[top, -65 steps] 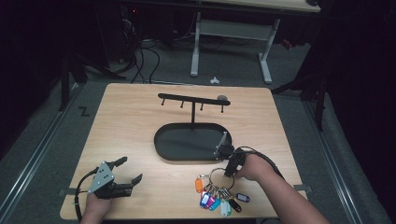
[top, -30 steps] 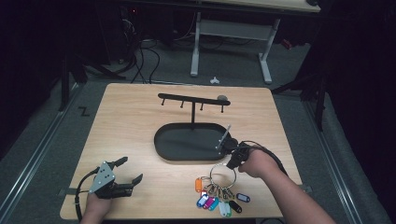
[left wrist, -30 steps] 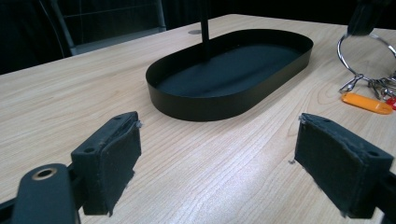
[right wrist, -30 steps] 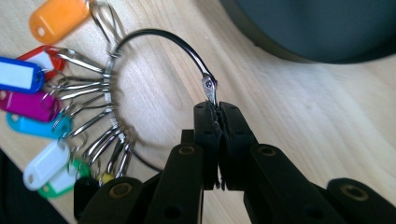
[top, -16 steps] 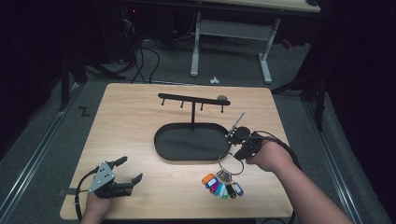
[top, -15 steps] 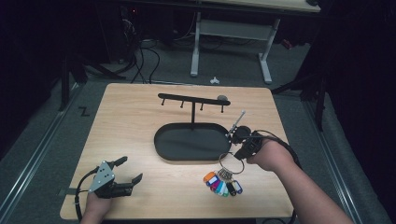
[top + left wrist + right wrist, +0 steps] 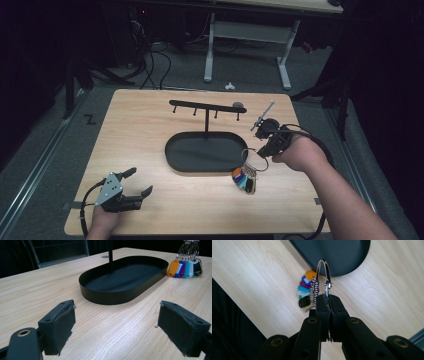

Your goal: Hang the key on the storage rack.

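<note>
A metal key ring (image 7: 253,159) with several coloured key tags (image 7: 244,180) hangs in the air from my right gripper (image 7: 265,150), just right of the black oval tray (image 7: 200,162). In the right gripper view the jaws are shut on the key ring (image 7: 323,277), and the tags (image 7: 306,291) dangle beneath it. A T-shaped black hook stand (image 7: 206,107) rises from the tray. My left gripper (image 7: 139,183) rests at the table's front left, open, with nothing between its pads (image 7: 62,323). The left gripper view looks at the tray (image 7: 115,293) and the hanging tags (image 7: 185,266).
The light wooden table (image 7: 145,135) ends close behind my left hand. A desk frame (image 7: 250,35) and cables (image 7: 155,60) stand on the floor beyond the far edge. My right forearm (image 7: 345,200) comes in from the bottom right corner.
My right gripper has risen with the key ring, lifting the tags off the table until they hang free beside the tray. The left gripper has stayed where it was.
</note>
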Action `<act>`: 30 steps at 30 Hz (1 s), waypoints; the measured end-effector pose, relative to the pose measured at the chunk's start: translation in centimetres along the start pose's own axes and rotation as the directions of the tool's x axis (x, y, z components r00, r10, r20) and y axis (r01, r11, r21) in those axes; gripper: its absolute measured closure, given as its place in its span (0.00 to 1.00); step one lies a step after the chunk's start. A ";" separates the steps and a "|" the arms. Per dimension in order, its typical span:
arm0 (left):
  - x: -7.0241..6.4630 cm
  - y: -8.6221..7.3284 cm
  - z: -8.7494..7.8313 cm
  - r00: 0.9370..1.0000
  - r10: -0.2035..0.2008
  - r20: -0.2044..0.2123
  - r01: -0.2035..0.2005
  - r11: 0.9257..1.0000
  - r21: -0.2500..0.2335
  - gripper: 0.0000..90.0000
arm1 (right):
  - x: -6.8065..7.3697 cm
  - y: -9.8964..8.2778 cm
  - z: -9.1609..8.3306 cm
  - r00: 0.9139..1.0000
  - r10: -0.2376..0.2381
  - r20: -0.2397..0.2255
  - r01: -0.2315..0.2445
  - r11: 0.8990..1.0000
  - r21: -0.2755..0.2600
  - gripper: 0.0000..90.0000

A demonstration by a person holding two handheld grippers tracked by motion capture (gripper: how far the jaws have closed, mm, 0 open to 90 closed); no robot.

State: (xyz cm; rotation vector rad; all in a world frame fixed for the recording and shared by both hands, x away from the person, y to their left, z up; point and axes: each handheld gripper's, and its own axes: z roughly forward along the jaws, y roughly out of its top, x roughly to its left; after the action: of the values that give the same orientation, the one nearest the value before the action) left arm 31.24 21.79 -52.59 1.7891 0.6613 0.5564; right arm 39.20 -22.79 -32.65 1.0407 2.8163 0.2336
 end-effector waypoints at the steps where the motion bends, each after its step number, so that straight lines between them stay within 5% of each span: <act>1: 0.0 0.0 0.0 1.000 0.001 0.000 -0.001 1.000 -0.001 0.17 | 0.0 0.1 -0.2 1.000 -0.005 0.002 0.005 1.000 -0.003 0.98; 14: -0.1 -0.1 -0.1 1.000 0.006 0.002 -0.005 1.000 -0.009 0.17 | -0.4 1.5 -3.3 0.999 -0.005 0.037 0.007 0.999 -0.041 0.98; 30: -0.2 -0.1 -0.2 1.000 0.007 0.004 -0.007 1.000 -0.013 0.17 | -0.8 3.7 -3.1 1.000 -0.002 0.020 0.003 0.998 -0.064 0.98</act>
State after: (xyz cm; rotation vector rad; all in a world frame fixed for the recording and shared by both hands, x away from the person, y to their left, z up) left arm 30.98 21.83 -52.63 1.7810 0.6474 0.5606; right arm 41.58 -20.86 -28.90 1.0197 2.7726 0.3094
